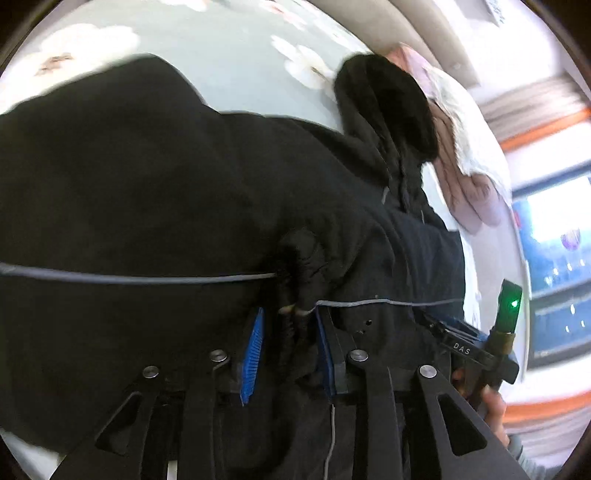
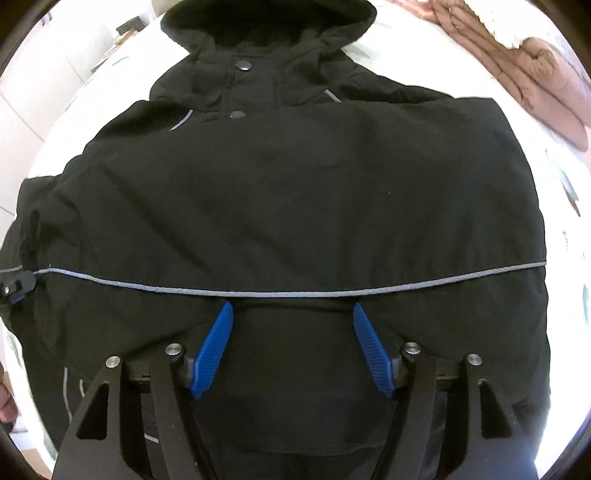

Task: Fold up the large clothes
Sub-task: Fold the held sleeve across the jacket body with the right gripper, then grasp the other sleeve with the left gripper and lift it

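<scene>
Blue ribbed pads fill the bottom of my left wrist view, and my left claw (image 1: 288, 332) is clamped on a bunched fold of the black jacket (image 1: 155, 192), dark fabric squeezed tight between the two fingers. I see the grey reflective stripe (image 1: 140, 279) running across the cloth right up to that pinch. Off to the side, the other tool shows with a green light (image 1: 513, 303) glowing on it, a bare hand (image 1: 493, 406) wrapped around its handle.

Over on my right wrist view, the right claw (image 2: 291, 314) stands wide apart, its blue pads (image 2: 212, 350) resting down on the jacket with nothing gripped between them, tips just short of the stripe. The jacket lies spread flat on the bed (image 2: 62, 107), front side up, hood (image 2: 269, 22) at the far end, two snap buttons (image 2: 242, 65) visible on the collar placket. Its lower part looks doubled up over the body, though I can't tell exactly how the layers stack. A pink quilted blanket (image 2: 517, 74) sits bunched on the bed beyond the jacket's far corner, apart from it. The bed sheet (image 1: 221, 44) carries a pale flower print.
</scene>
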Demonstrator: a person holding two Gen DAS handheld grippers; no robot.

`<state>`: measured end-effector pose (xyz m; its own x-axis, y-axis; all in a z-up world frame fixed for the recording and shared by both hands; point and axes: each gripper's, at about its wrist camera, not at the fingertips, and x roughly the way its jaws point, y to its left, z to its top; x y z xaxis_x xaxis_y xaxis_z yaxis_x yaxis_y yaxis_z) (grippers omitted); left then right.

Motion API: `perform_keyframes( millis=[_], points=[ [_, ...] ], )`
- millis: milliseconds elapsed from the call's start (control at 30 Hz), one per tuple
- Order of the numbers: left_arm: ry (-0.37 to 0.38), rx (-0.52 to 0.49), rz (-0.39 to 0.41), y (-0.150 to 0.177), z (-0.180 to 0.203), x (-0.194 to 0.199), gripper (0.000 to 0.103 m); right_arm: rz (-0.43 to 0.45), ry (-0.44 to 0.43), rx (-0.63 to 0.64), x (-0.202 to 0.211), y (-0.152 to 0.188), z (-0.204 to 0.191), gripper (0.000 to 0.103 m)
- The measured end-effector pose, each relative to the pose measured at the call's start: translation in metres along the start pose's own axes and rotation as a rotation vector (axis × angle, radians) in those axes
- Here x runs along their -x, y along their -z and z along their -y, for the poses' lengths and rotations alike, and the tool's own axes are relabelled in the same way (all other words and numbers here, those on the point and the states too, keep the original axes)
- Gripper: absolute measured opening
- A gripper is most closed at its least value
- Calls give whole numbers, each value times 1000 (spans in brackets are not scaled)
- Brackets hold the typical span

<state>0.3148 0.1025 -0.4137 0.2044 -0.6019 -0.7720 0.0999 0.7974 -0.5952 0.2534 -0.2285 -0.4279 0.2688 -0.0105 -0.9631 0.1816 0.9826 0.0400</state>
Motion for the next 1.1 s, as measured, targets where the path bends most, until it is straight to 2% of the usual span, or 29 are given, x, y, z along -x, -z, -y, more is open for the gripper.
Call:
perform_keyframes(
  millis=[67,100,133,167,200,267,333,433,500,533,633,767,900,1033,1100],
  points=[
    [-81,-19,85,4,9,29,31,3,3,-3,11,-1,0,70],
    [-93,-30,112,5,15,40,38,17,-9,-5,18,-2,0,70],
    [-65,-45,125,5,23,48,44,34,-24,-7,26,-1,-2,70],
    [-31,-60,133,2,28,51,57,63,-44,-12,37,0,-5,70],
    [-4,-81,142,2,37,52,62,77,-53,-13,43,2,-9,70],
    [9,-127,136,3,54,43,62,83,-57,-6,48,9,-20,70],
    [-38,-168,105,6,66,17,62,71,-42,13,43,17,-35,70],
    [-95,-149,43,14,61,-26,62,10,-3,41,19,34,-47,70],
    [-116,-130,55,16,55,-40,61,11,18,64,7,42,-48,71],
    [-112,-121,61,17,55,-41,61,28,19,73,7,42,-50,75],
    [-89,-98,59,17,54,-34,61,23,6,65,7,43,-50,77],
    [-53,-72,101,23,51,7,61,28,-1,96,7,45,-50,79],
    [-147,33,235,38,9,78,61,26,4,106,8,47,-50,79],
    [-364,236,349,52,-76,142,61,29,14,101,10,49,-57,80],
    [-416,354,382,56,-114,163,61,31,19,103,11,51,-64,80]
  ],
)
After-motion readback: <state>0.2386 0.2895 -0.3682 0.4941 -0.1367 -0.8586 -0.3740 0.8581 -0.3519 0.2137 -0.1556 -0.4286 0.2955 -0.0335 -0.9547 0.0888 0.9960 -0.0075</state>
